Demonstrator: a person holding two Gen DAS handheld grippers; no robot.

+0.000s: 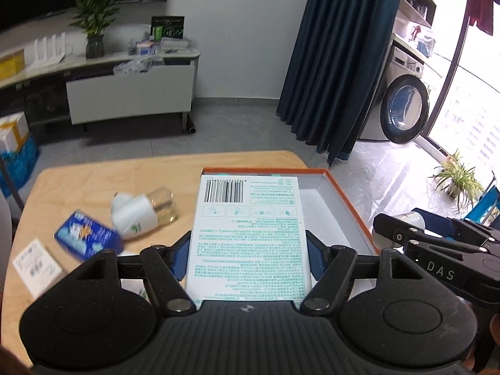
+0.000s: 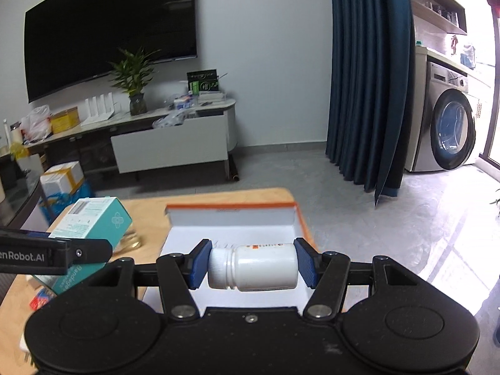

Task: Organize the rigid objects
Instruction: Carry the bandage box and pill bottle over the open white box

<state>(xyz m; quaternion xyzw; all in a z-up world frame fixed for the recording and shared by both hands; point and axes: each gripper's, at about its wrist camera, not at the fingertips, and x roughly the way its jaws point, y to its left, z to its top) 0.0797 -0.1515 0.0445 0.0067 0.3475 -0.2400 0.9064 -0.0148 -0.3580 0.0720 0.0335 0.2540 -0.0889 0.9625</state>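
My left gripper (image 1: 248,254) is shut on a white and teal bandage box (image 1: 248,237) and holds it over the open orange-rimmed tray box (image 1: 343,200) on the wooden table. My right gripper (image 2: 252,264) is shut on a white pill bottle (image 2: 256,267), held sideways with its cap to the left, above the same tray box (image 2: 231,211). The bandage box (image 2: 90,222) and the left gripper show at the left of the right wrist view. The right gripper (image 1: 437,243) shows at the right of the left wrist view.
On the wooden table (image 1: 93,181) left of the tray lie a blue packet (image 1: 89,239), a white-wrapped glass bottle (image 1: 147,212) and a small white box (image 1: 36,267). Beyond the table are a TV cabinet (image 1: 125,93), a blue curtain (image 1: 337,62) and a washing machine (image 1: 403,106).
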